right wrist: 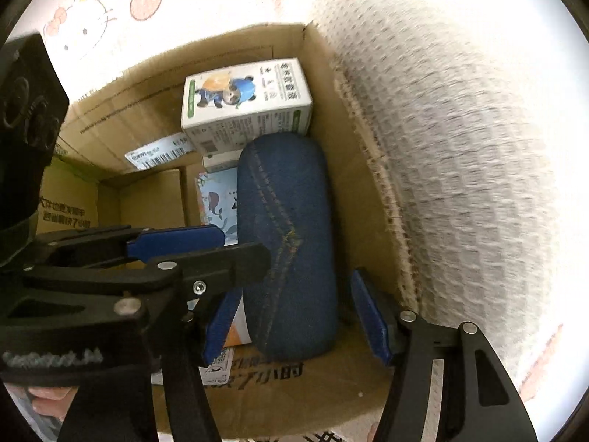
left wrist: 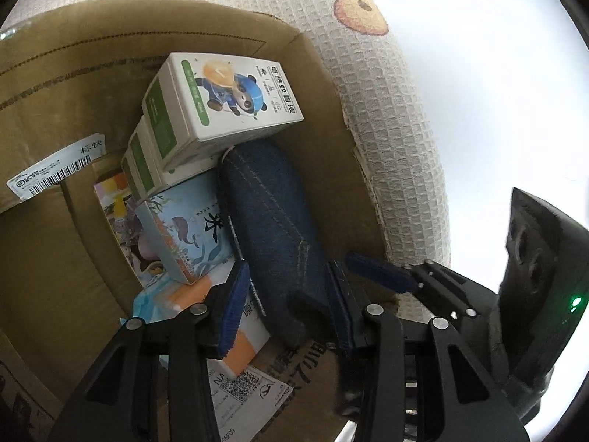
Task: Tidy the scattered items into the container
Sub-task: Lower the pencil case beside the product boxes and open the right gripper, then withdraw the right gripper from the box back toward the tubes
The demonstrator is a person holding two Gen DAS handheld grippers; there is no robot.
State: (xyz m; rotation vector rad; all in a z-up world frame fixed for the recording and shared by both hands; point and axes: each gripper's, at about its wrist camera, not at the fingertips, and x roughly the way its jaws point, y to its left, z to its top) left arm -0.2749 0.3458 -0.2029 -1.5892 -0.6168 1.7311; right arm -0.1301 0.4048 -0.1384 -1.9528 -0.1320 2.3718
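Observation:
A blue denim case (left wrist: 272,228) lies lengthwise on the floor of a cardboard box (left wrist: 73,73), by its right wall. My left gripper (left wrist: 289,307) hangs over the case's near end. Its jaws stand open, and a gap shows beside the left pad. In the right wrist view my right gripper (right wrist: 296,318) straddles the same case (right wrist: 291,243), open, with space on both sides. The left gripper's fingers (right wrist: 176,239) reach in from the left up to the case's side. One of the right gripper's fingers (left wrist: 379,276) shows over the box's right wall.
Behind the case, white panda boxes (left wrist: 228,95) are stacked. A pale blue whale box (left wrist: 191,232) and an orange-white pack (left wrist: 243,331) lie to its left. A waffle-weave blanket (left wrist: 397,129) borders the box's right wall (right wrist: 368,184). A cartoon-print mat (right wrist: 92,11) lies beyond.

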